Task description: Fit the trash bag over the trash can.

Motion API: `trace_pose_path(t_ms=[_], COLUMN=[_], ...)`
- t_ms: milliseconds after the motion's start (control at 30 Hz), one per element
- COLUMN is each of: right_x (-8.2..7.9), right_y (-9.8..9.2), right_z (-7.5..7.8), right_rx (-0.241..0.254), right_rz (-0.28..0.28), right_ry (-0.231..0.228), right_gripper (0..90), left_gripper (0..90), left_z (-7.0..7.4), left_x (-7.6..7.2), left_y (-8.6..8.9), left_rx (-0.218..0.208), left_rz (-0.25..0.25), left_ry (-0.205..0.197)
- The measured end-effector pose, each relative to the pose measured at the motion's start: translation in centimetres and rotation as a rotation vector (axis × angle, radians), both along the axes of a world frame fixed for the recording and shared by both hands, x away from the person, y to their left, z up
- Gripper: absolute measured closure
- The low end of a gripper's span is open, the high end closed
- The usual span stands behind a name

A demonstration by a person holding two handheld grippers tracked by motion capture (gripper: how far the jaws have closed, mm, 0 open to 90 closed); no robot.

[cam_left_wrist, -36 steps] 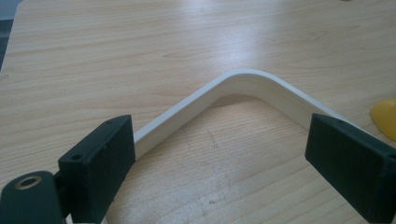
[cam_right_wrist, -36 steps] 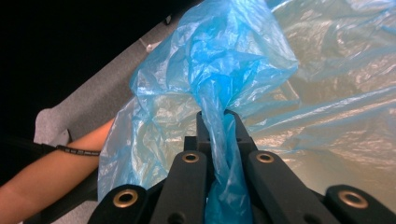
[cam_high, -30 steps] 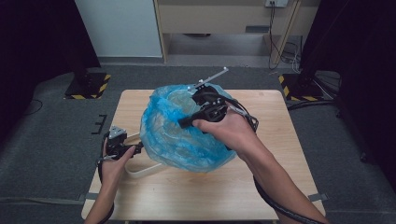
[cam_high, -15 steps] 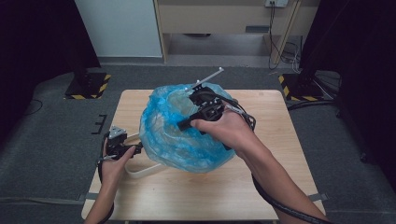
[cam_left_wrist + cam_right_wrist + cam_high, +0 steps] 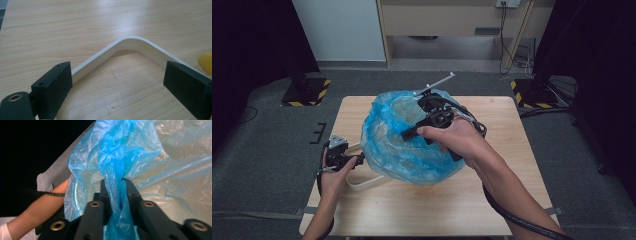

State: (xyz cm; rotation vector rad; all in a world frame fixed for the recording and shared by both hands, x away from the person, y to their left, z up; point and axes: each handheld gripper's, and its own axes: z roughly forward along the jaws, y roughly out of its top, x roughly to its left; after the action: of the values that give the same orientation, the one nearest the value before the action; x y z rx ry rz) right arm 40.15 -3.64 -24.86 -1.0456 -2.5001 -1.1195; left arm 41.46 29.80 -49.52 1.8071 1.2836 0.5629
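Blue bag bunched between my right jaws, left gripper astride the white rim

Blue plastic bag billows over the middle of the high view, covering most of a white bin whose rim pokes out at its lower left edge on the wooden table. My right gripper sits at the top centre of the bag, my right hand wrapped around its body. In the right gripper view, a twisted strand of the blue film runs up between the two black jaws at the bottom centre; they have just been easing apart, and I cannot tell whether the pads still pinch the plastic. My other forearm shows at the lower left of that view.

My left gripper rests at the left centre of the high view, just beside the bag. In the left gripper view its jaws stand wide apart, released, on either side of the rim's rounded corner without pressing on it.
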Motion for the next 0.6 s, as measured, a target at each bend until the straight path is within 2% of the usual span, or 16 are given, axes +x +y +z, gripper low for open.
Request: trace_pose_path(t_ms=[233, 367, 600], right_x=[-0.3, -0.2, 0.4], right_y=[-0.6, -1.0, -0.6], right_z=[0.8, 1.5, 2.4], right_rx=[0.020, 0.038, 0.063], right_rz=[-0.019, -0.035, -0.043], right_ry=[-0.075, -0.108, -0.127], right_gripper=[56.0, 50.4, 46.9], left_gripper=[7.8, 7.8, 7.8], left_z=[0.0, 0.0, 0.0], left_x=[0.0, 0.0, 0.0], left_y=[0.1, 0.0, 0.0], left_rx=[0.000, 0.000, -0.001], left_rz=[0.001, 0.000, -0.003], left_ry=[0.000, 0.000, 0.001])
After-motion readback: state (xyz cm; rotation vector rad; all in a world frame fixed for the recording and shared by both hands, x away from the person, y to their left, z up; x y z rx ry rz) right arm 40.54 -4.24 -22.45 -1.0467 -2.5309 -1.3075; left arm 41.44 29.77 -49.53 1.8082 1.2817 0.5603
